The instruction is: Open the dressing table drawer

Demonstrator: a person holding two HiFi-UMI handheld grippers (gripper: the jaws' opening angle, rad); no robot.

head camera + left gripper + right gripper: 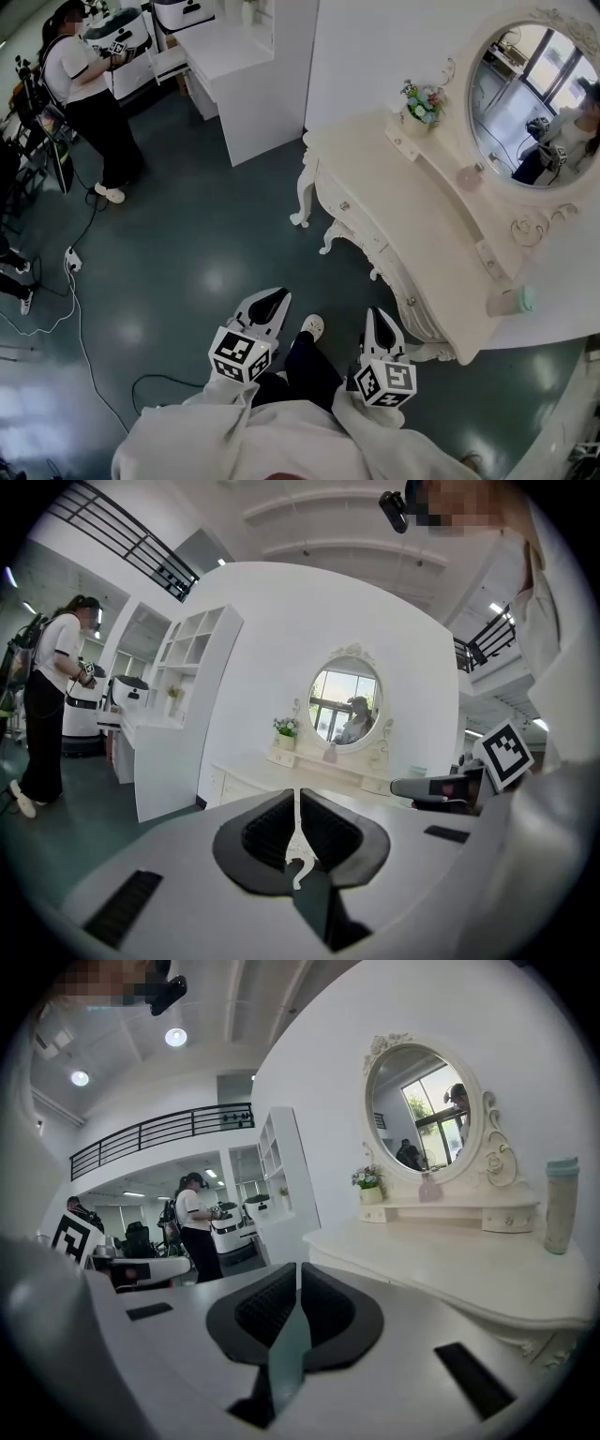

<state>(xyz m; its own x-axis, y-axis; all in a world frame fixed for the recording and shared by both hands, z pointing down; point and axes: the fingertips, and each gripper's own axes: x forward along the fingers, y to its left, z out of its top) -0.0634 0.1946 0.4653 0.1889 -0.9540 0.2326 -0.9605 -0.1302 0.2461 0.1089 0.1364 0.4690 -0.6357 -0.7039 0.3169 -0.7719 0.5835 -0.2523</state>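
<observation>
Task status: not started in any visible respect. The dressing table stands against the wall, and its drawer sits in the front apron just under the worktop edge, with a small knob on its face. The drawer front appears flush with the apron, so I judge it fully closed. Neither tool touches the dressing table. Everything remains to be done: approach the front, take the knob and draw the drawer out. The left gripper is held low in front of the person's body on the side away from the dressing table, well apart from it. Its fingers are together with only a hairline slit between them and nothing in it. The right gripper is held alongside, on the side nearer the dressing table, close to the end leg but clear of it. Its fingers are likewise together and empty. Both tools point forward, roughly level with a slight downward tilt, side by side with the person's shoe between them. On the dressing table, a mirror, a flower pot and a pale green cup stand toward the back and far end, clear of the drawer's path. A second person is working well apart from the dressing table and poses no obstruction
</observation>
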